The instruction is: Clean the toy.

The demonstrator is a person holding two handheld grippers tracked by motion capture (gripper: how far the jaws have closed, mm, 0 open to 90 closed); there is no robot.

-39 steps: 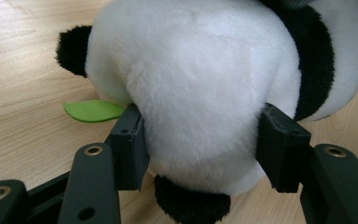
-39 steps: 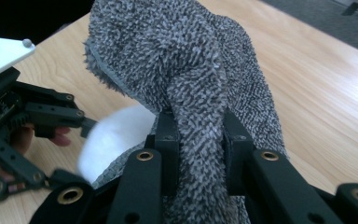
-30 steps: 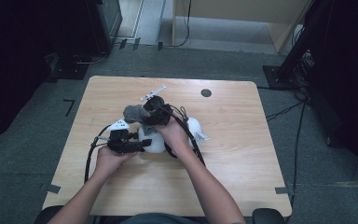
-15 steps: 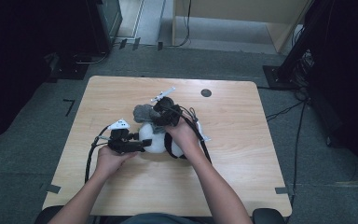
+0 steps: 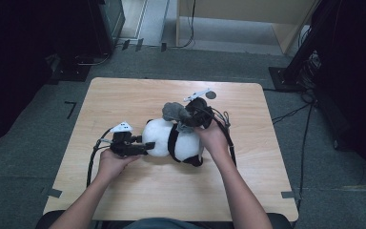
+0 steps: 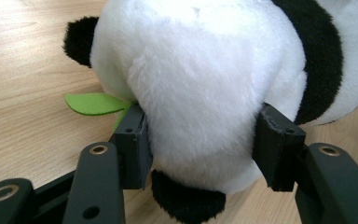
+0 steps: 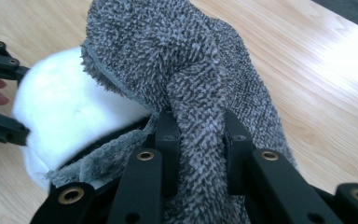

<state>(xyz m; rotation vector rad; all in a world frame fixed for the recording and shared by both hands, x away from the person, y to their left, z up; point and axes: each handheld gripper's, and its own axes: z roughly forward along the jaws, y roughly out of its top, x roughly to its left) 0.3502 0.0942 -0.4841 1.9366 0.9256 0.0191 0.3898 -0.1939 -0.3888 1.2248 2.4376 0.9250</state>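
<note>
A black-and-white plush panda [image 5: 164, 138] lies mid-table. My left gripper [image 5: 147, 145] is shut on its white rounded end, and the left gripper view shows the pads [image 6: 135, 144] pressing into the fur of the panda [image 6: 200, 79] from both sides. A green felt leaf [image 6: 93, 103] sticks out beside it. My right gripper [image 5: 187, 119] is just above the panda's far side, shut on a grey terry cloth [image 5: 172, 111]. In the right gripper view, the cloth [image 7: 177, 60] is bunched between the jaws of the right gripper [image 7: 198, 140] and drapes over the white fur [image 7: 70, 112].
The wooden table [image 5: 124, 95] has a small dark round spot [image 5: 211, 94] near its far edge. Black cables [image 5: 93, 160] trail from both grippers toward the person. Dark stands and floor cables surround the table.
My right gripper has carried the grey cloth to the right across the panda, uncovering more of the white body. The left hand and the panda have stayed where they were.
</note>
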